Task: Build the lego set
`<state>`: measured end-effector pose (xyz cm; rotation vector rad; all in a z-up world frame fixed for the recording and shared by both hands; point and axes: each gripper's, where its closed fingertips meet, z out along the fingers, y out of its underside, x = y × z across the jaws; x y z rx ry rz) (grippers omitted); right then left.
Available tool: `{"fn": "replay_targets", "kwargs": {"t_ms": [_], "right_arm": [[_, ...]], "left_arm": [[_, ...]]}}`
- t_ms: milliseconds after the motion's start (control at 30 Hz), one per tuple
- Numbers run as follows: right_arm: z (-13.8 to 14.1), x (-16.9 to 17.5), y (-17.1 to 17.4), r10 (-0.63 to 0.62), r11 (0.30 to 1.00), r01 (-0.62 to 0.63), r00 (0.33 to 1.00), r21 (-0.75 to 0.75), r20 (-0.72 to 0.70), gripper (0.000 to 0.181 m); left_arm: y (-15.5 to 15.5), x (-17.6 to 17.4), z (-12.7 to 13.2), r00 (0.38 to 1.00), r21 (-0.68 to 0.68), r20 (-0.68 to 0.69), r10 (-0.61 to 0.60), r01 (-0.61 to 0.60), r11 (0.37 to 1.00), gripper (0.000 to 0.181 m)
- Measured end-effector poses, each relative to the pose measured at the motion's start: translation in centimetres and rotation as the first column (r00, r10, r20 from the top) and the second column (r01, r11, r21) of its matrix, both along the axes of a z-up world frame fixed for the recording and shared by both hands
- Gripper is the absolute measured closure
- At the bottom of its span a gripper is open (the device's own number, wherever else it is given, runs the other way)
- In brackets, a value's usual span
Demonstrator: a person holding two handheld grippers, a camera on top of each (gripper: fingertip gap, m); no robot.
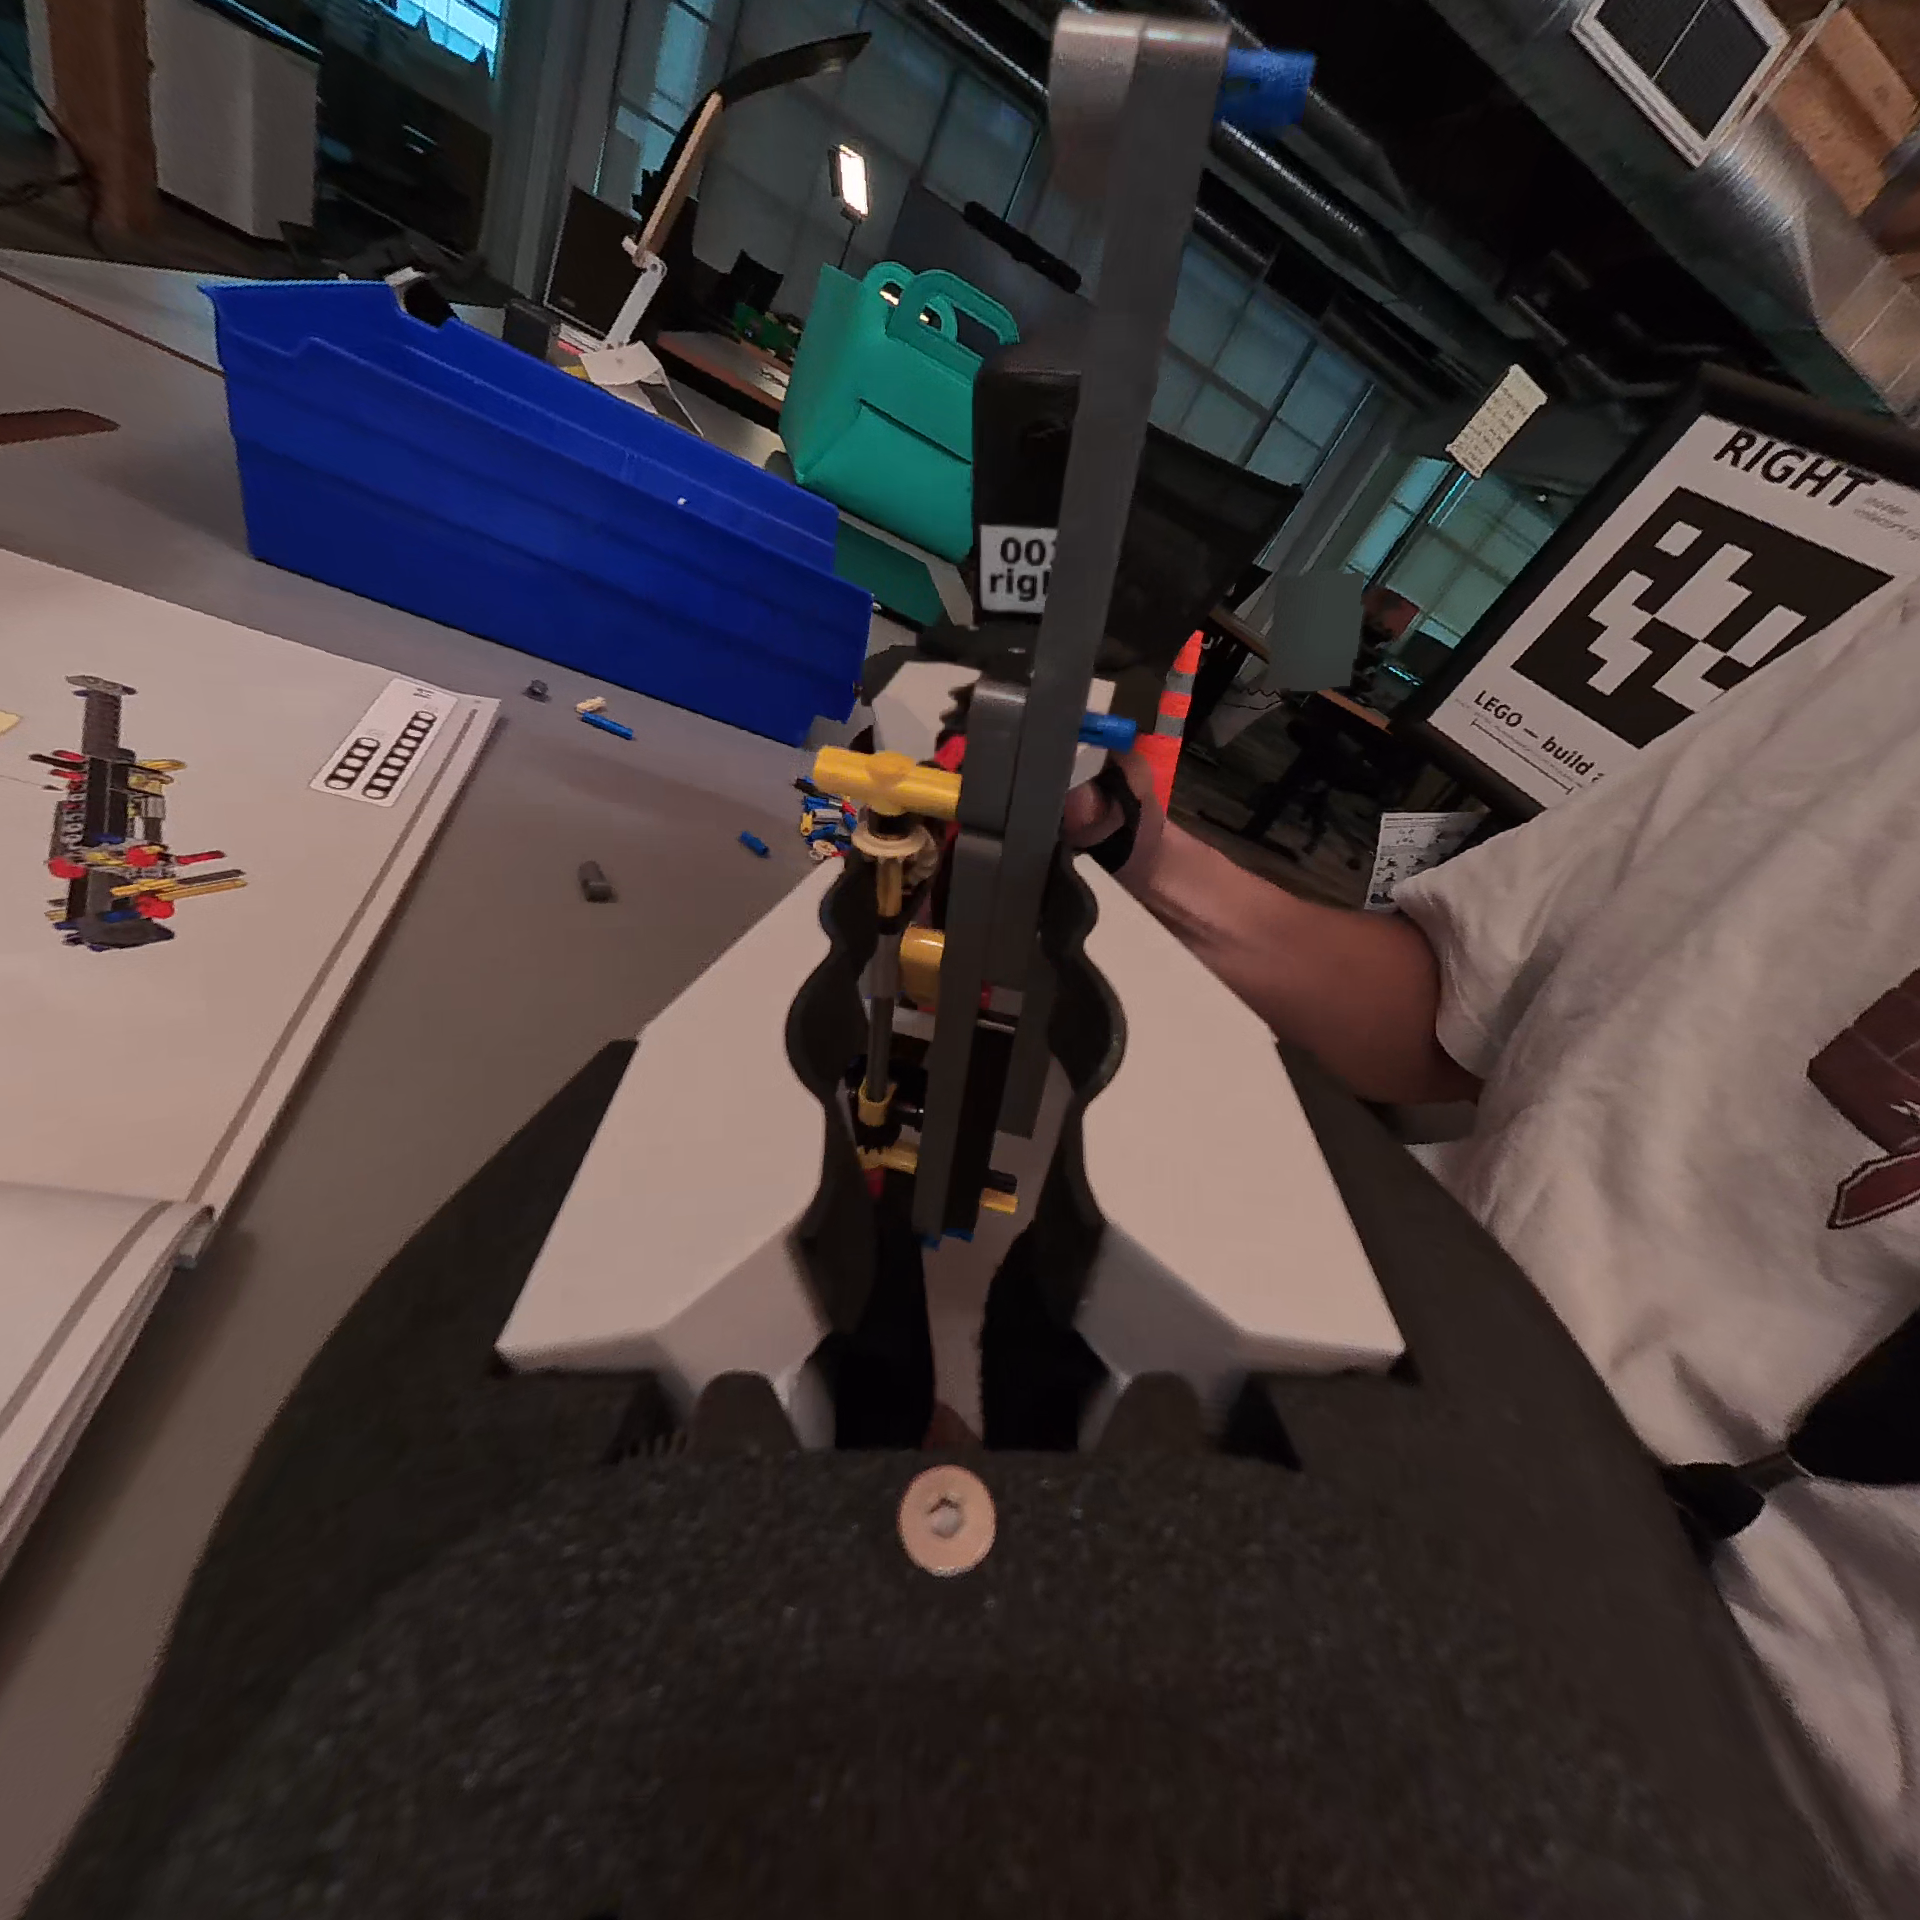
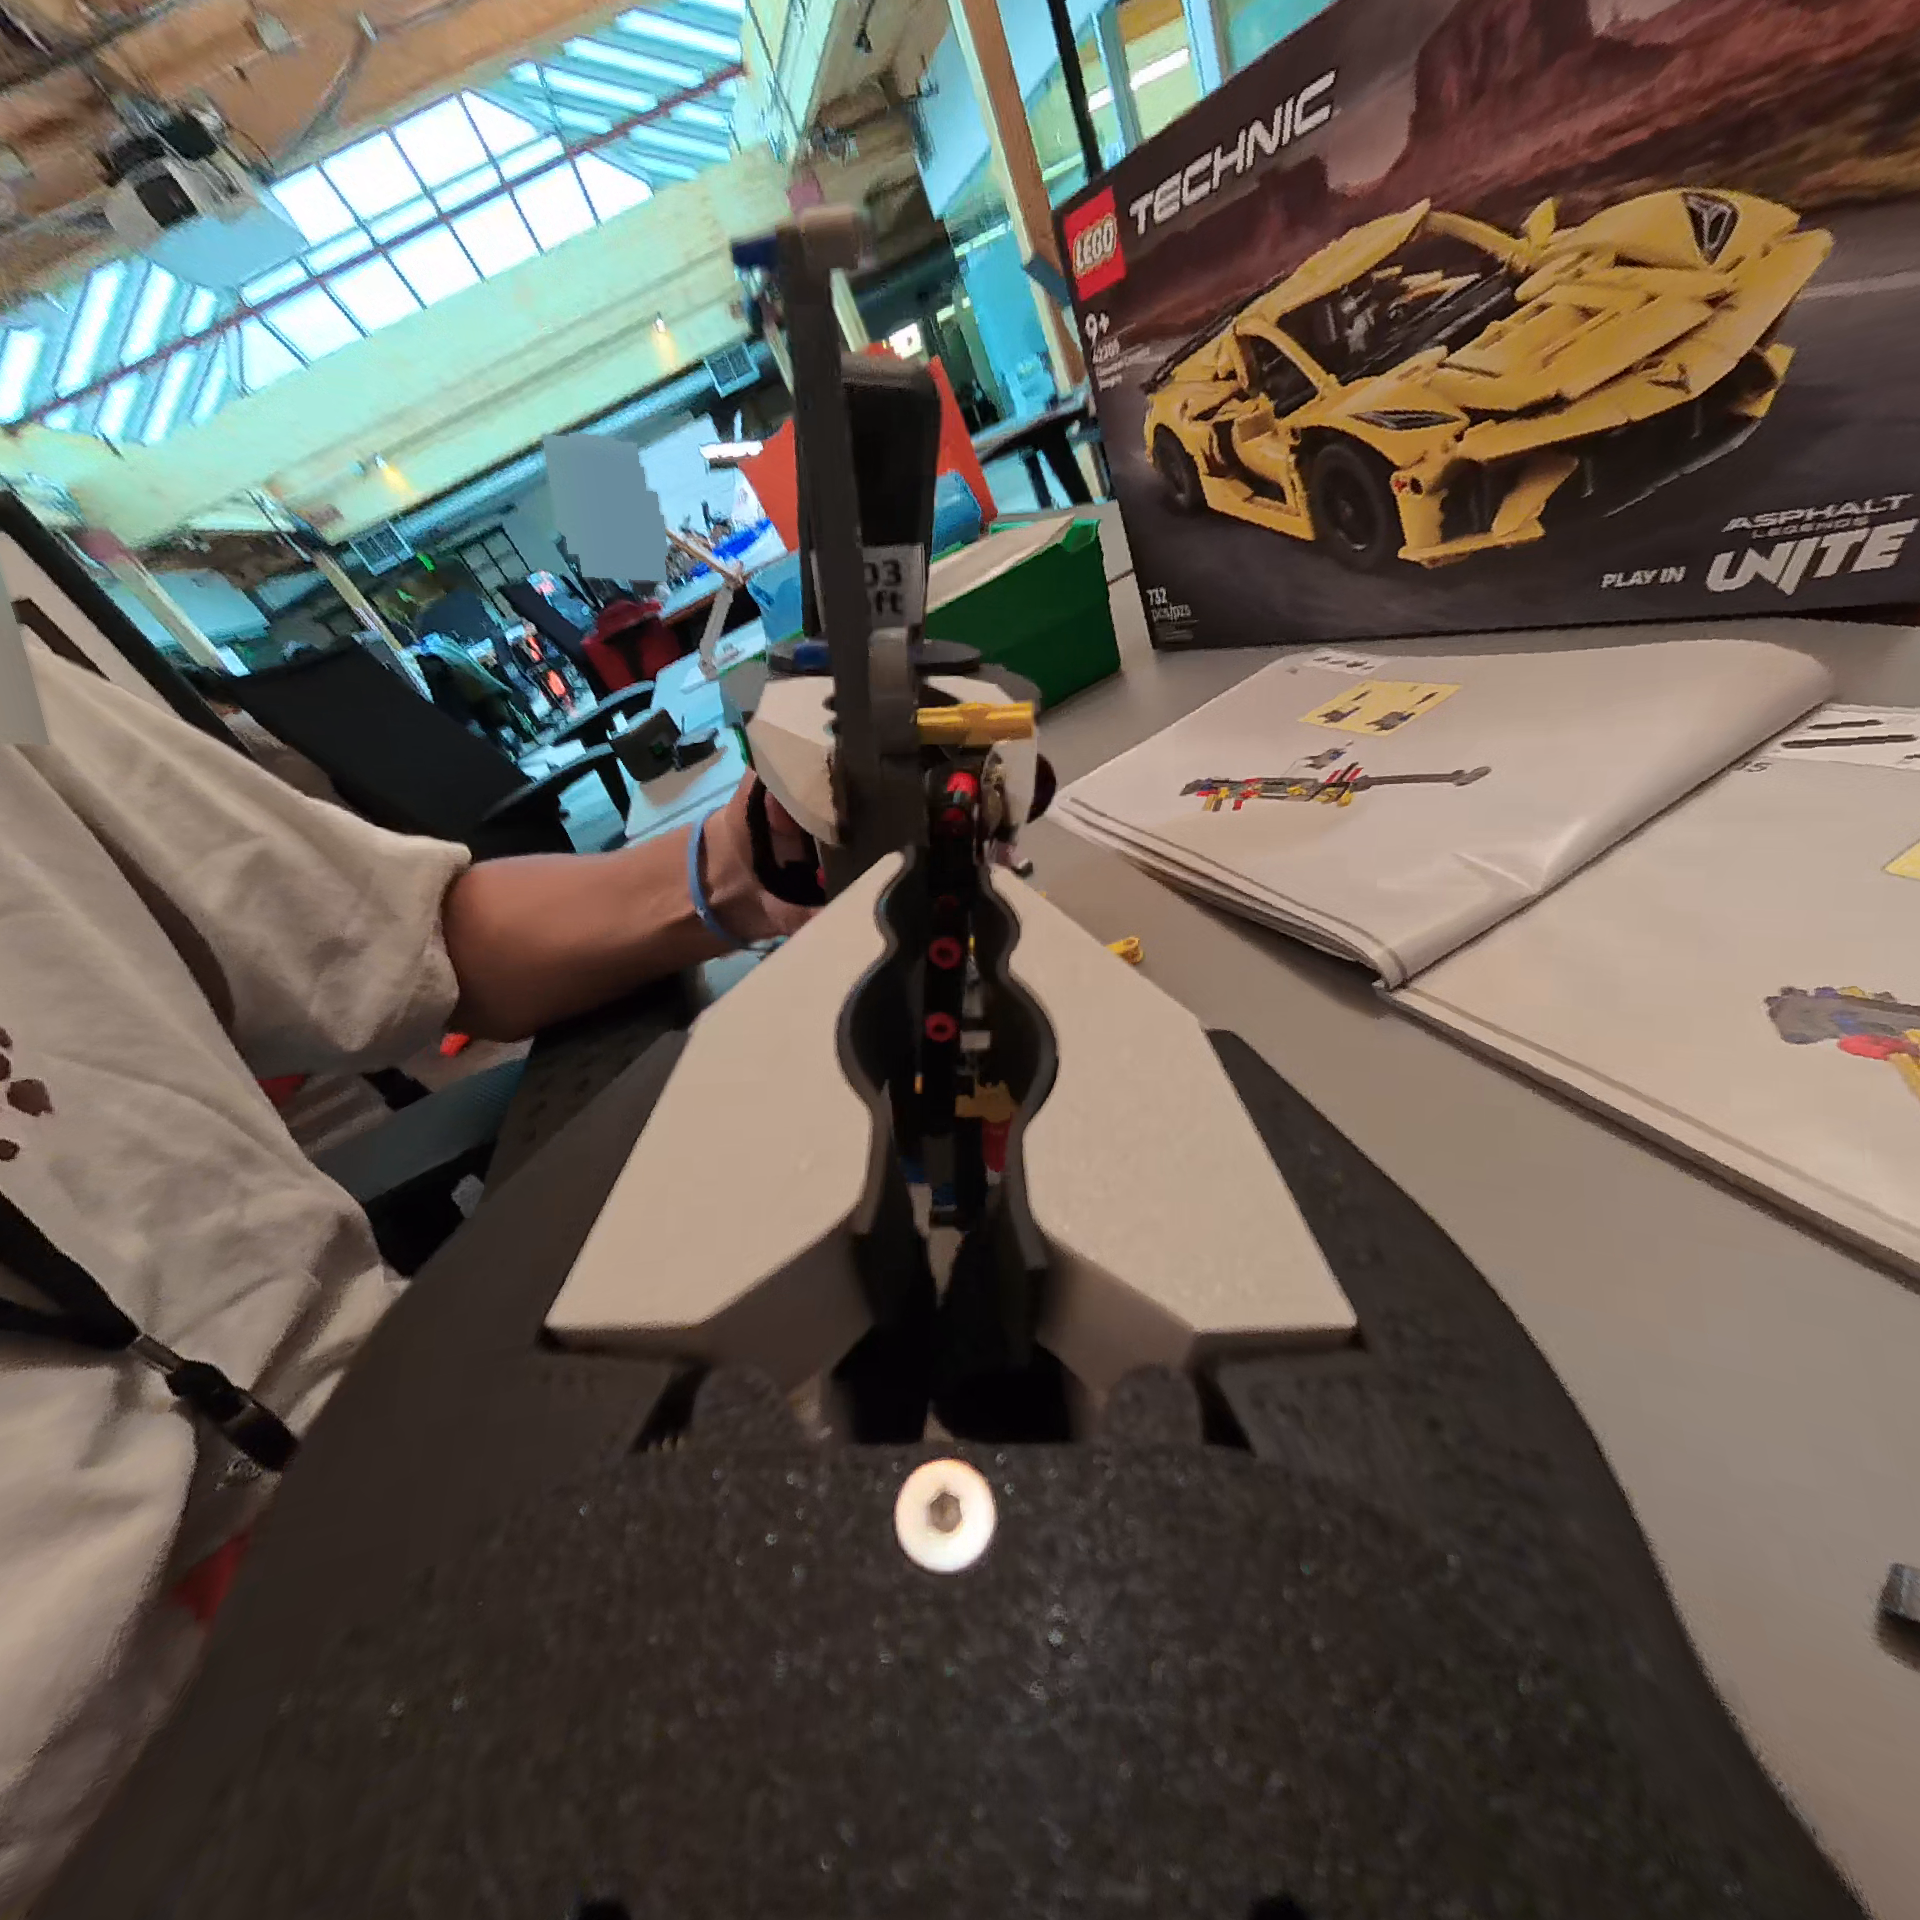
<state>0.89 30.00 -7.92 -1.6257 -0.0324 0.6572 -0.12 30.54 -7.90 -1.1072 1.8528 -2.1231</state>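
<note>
Grey and black plastic make up the lego assembly, which is held upright above the counter between the two grippers. In the left wrist view, the left gripper is seen closest, and its white fingers are pressed onto the lower part of the assembly, with a yellow cross piece just above the finger ends. A long grey beam is seen rising from the assembly, tilted a little. Behind the assembly, the right gripper is partly hidden, and a forearm in a white sleeve is visible beside it.

In the right wrist view, the right gripper is shown with its white fingers closed on the same assembly, where red pins are lined along a black beam. The left gripper is seen beyond, also touching the assembly.

On the counter to the left, an open instruction booklet is laid flat, and small loose pieces are scattered near it. Further back, a blue bin and a teal bag are placed. In the right wrist view, a set box with a yellow car picture is standing behind the booklet, and a green bin is next to it.
</note>
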Motion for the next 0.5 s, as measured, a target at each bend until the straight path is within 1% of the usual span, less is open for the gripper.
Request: {"fn": "replay_targets", "kwargs": {"t_ms": [67,167,267,367,433,500], "right_arm": [[-0.1,0.0,0.0,0.004,1.000,-0.004,1.000,0.005,0.000,0.175],[-0.7,0.0,0.1,-0.004,1.000,0.005,0.999,-0.017,0.042,0.175],[-0.3,-0.4,-0.3,0.042,0.999,-0.042,0.999,0.011,0.025,0.175],[-0.4,-0.7,-0.4,0.028,0.999,-0.033,0.988,0.034,0.151,0.174],[-0.6,-0.7,-0.3,0.012,0.999,-0.021,0.978,0.037,0.209,0.174],[-1.2,-0.5,-0.2,0.001,1.000,-0.001,0.971,-0.002,0.239,0.175]], "left_arm": [[0.0,0.0,0.0,1.000,0.005,-0.001,0.002,-0.002,1.000,0.151],[0.0,0.0,-0.6,1.000,0.041,-0.009,0.005,-0.004,0.999,0.151],[-0.3,-0.5,-0.3,0.999,0.025,-0.007,-0.036,0.037,0.999,0.151],[-0.4,-0.4,-0.6,0.999,0.027,-0.035,-0.037,0.038,0.999,0.151],[-0.4,-0.3,-0.8,0.997,0.016,-0.067,-0.038,0.039,0.999,0.151],[-0.3,-0.3,-1.2,0.998,0.058,-0.066,-0.024,0.028,0.998,0.151]]}}
